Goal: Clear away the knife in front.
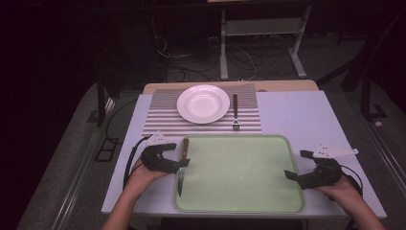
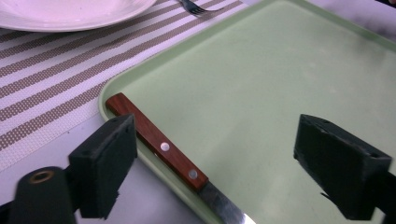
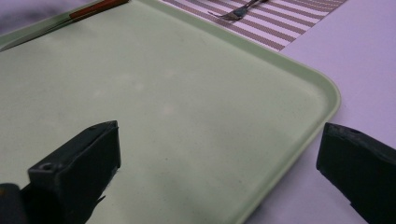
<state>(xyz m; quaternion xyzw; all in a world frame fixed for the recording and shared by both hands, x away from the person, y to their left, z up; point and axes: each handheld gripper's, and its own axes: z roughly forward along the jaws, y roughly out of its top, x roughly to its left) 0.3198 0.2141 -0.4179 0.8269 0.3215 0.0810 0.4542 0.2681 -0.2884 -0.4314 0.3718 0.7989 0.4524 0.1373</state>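
The green tray (image 1: 239, 172) is bare across its middle and right side, open room for a gripper. A wood-handled knife (image 1: 182, 163) lies along the tray's left rim, blocking that edge. Beyond the tray's far rim, a fork (image 1: 235, 111) and white plate (image 1: 203, 103) occupy the striped placemat (image 1: 160, 117). Right of the tray the surface (image 1: 297, 115) is free.

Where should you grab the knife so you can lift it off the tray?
Grab the knife by its wooden handle, probably from above with the left tool, which is open right beside it. The handle is thicker than the flat blade and lies along the green tray's left rim, so the pads should close across it.
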